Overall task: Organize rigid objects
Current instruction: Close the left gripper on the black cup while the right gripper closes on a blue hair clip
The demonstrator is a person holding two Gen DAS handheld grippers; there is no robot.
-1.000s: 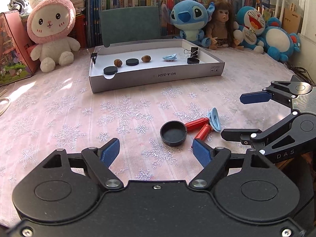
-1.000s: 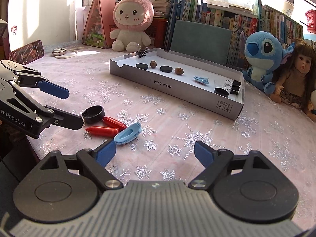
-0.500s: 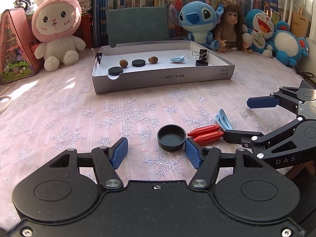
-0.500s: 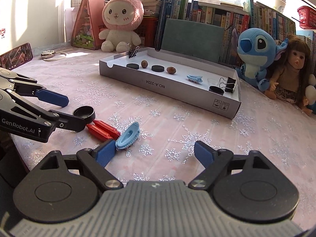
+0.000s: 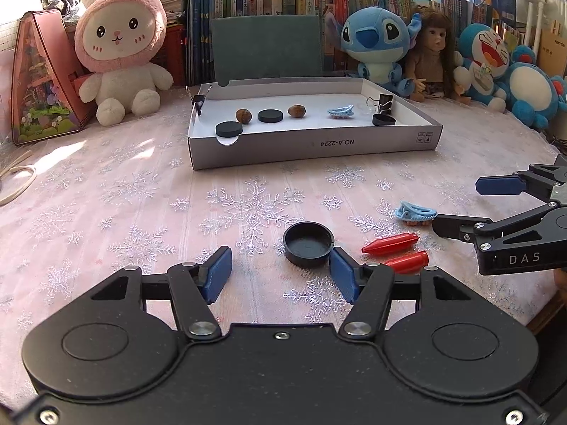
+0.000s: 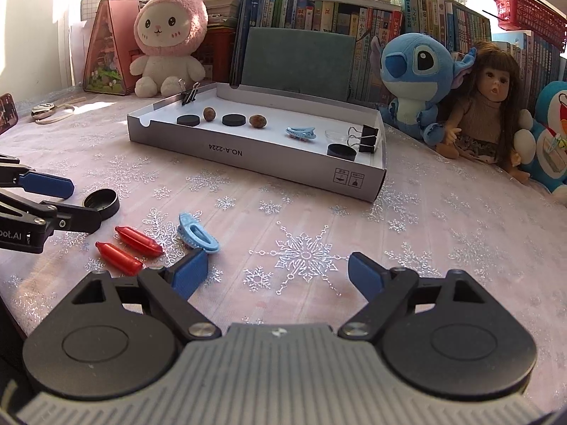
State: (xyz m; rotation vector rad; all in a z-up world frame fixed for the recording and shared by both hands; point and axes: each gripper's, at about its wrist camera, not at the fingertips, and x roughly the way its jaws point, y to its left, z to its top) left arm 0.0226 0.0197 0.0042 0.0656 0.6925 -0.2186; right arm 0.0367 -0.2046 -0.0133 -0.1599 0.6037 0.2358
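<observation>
L gripper [image 5: 280, 271]: jaws wide, holding nothing. Low over the table, right behind the black cap.
R gripper [image 6: 278, 274]: jaws wide, nothing in them. Its left blue pad sits just beside the blue clip.
Black cap [image 5: 309, 243]: on the cloth, open side up, by the L gripper's right pad. Can't tell if they touch.
Red pieces [image 5: 391, 243]: two, lying side by side, near the cap's right.
Blue clip [image 5: 414, 211]: on the cloth, past the red pieces, near the R gripper's tip.
Box [image 5: 315, 147]: gray, low walls, far side of the table, well apart from the loose things.
In box: 2 black discs [image 5: 229, 129], 2 brown nuts [image 5: 243, 114], another blue clip [image 5: 341, 111], one more black cap [image 5: 383, 119], a binder clip [image 5: 385, 101] at the right end.
Table [image 5: 117, 205]: pink cloth w/ white snowflakes.
Back row: pink bunny [image 5: 122, 40], blue plush [image 5: 377, 42], doll [image 5: 434, 55], books behind.
</observation>
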